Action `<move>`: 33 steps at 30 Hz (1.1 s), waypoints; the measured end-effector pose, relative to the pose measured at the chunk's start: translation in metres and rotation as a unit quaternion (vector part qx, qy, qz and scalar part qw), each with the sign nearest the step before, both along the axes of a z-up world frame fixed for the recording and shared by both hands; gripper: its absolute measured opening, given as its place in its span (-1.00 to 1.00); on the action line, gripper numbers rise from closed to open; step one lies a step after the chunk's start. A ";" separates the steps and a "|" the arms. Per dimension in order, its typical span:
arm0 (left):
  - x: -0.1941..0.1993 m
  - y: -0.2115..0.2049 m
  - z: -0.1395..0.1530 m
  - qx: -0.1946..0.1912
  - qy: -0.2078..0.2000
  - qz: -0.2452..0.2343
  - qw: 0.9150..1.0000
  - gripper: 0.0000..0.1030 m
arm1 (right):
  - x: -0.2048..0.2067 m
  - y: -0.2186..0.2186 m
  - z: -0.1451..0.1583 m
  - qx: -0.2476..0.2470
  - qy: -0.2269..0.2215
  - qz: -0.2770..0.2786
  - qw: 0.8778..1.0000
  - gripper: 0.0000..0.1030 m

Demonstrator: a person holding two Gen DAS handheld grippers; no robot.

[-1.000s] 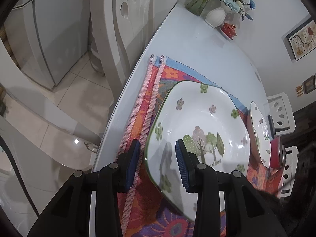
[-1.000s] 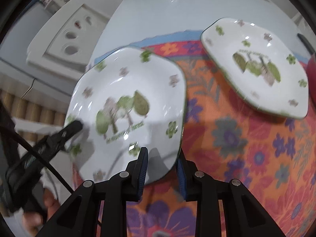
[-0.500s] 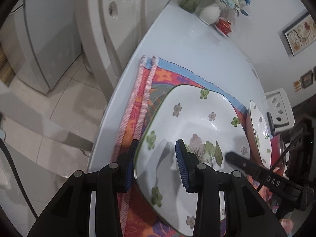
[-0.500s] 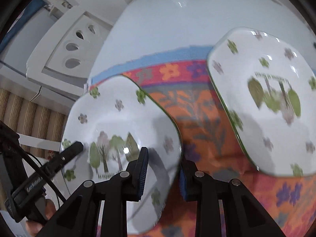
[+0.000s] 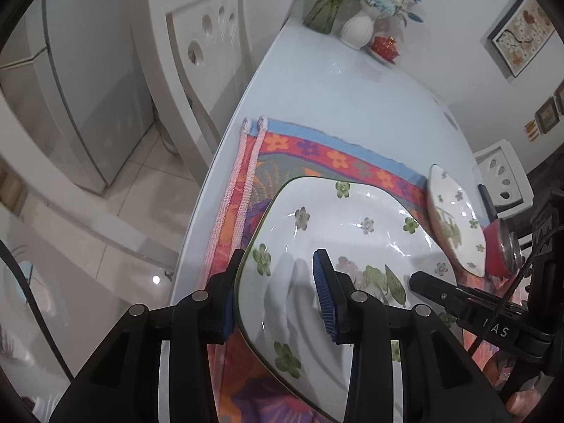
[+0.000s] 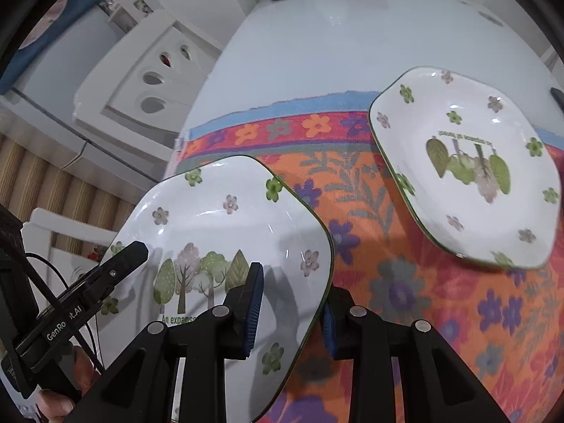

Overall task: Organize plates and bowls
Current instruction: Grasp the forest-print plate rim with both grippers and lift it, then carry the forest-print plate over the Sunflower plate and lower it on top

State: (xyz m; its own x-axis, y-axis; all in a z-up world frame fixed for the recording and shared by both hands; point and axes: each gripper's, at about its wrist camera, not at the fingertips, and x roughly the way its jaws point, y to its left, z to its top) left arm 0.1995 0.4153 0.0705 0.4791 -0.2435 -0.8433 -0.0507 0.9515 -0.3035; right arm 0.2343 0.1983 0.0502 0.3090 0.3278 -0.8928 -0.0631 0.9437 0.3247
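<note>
A white square plate (image 5: 352, 232) (image 6: 218, 225) with flowers and trees painted on it hangs tilted above the flowered cloth (image 5: 299, 148). My left gripper (image 5: 278, 299) is shut on its left rim, one blue pad over and one under the edge. My right gripper (image 6: 290, 317) is shut on the opposite rim; it also shows as a black finger (image 5: 423, 282) in the left wrist view. The left gripper's black finger (image 6: 123, 261) lies on the plate's far side. A second plate (image 6: 469, 165) (image 5: 454, 225) of the same pattern rests on the cloth to the right.
The cloth (image 6: 387, 264) covers the near part of a pale blue table (image 5: 335, 88). A red vessel (image 5: 497, 250) stands by the second plate. At the far end are a white vase (image 5: 357, 28), a glass vase with flowers (image 5: 324, 3) and a red dish (image 5: 386, 44). White chairs (image 5: 204, 46) (image 5: 504, 183) flank the table.
The held plate has come up off the cloth and tilted, both grippers rising with it. The right gripper's finger has come into the left wrist view.
</note>
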 end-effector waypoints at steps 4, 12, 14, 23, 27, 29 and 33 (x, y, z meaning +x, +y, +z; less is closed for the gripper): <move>-0.022 -0.003 0.021 0.006 -0.021 -0.006 1.000 -0.34 | -0.019 0.003 0.020 -0.001 -0.018 0.007 1.000 -0.45; -0.074 -0.018 0.058 -0.001 -0.052 -0.018 0.999 -0.34 | -0.078 -0.007 0.072 0.018 -0.062 -0.005 0.998 -0.45; -0.090 -0.022 0.065 0.000 -0.057 -0.021 0.998 -0.34 | -0.096 -0.012 0.083 0.019 -0.071 -0.007 0.997 -0.45; -0.156 -0.040 0.074 -0.004 -0.060 -0.020 0.998 -0.34 | -0.176 -0.034 0.096 0.015 -0.073 -0.001 0.997 -0.45; -0.187 -0.053 0.069 -0.001 -0.052 -0.024 0.998 -0.34 | -0.212 -0.044 0.087 0.013 -0.056 0.000 0.998 -0.45; -0.200 -0.060 0.062 0.000 -0.044 -0.029 0.999 -0.34 | -0.229 -0.051 0.079 0.012 -0.044 -0.002 0.999 -0.45; -0.223 -0.073 0.048 -0.001 -0.027 -0.033 0.999 -0.34 | -0.258 -0.063 0.061 0.008 -0.019 -0.006 1.000 -0.45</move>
